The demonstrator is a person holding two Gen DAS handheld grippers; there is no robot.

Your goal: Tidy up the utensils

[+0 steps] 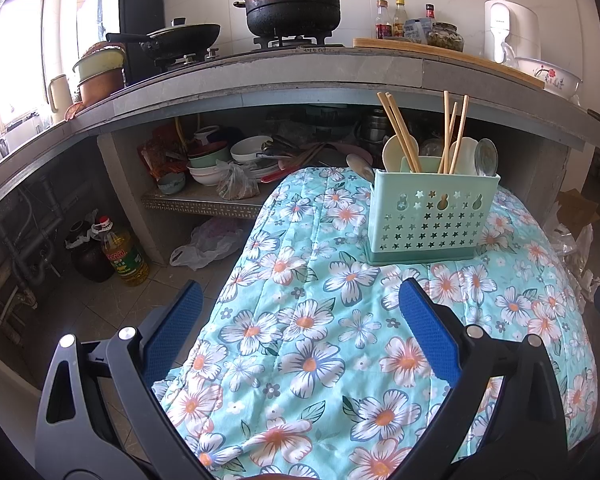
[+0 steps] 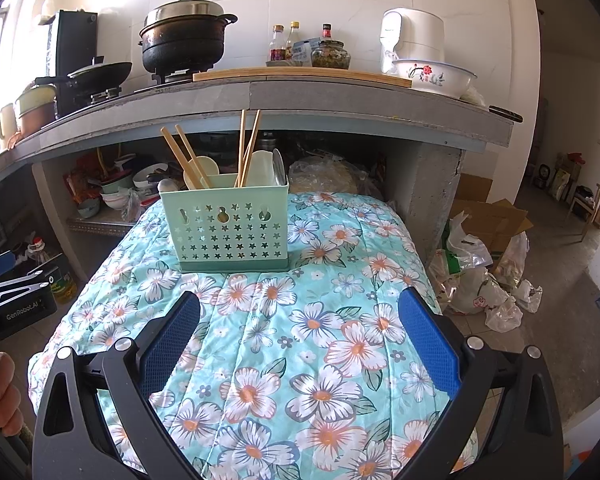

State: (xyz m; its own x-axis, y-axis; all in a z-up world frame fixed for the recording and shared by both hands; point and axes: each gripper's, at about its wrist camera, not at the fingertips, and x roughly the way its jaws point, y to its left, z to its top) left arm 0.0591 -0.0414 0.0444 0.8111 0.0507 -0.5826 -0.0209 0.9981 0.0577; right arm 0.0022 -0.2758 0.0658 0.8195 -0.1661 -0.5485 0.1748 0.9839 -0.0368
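Since chopsticks (image 2: 248, 148) and spoons (image 2: 262, 166) already stand in the caddy (image 2: 224, 228) at centre frame, I judge sorting done; left gripper (image 1: 300, 330) and right gripper (image 2: 298, 334) gape, empty.

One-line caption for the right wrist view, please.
Open right gripper above a floral cloth, facing a mint utensil caddy holding chopsticks and spoons.
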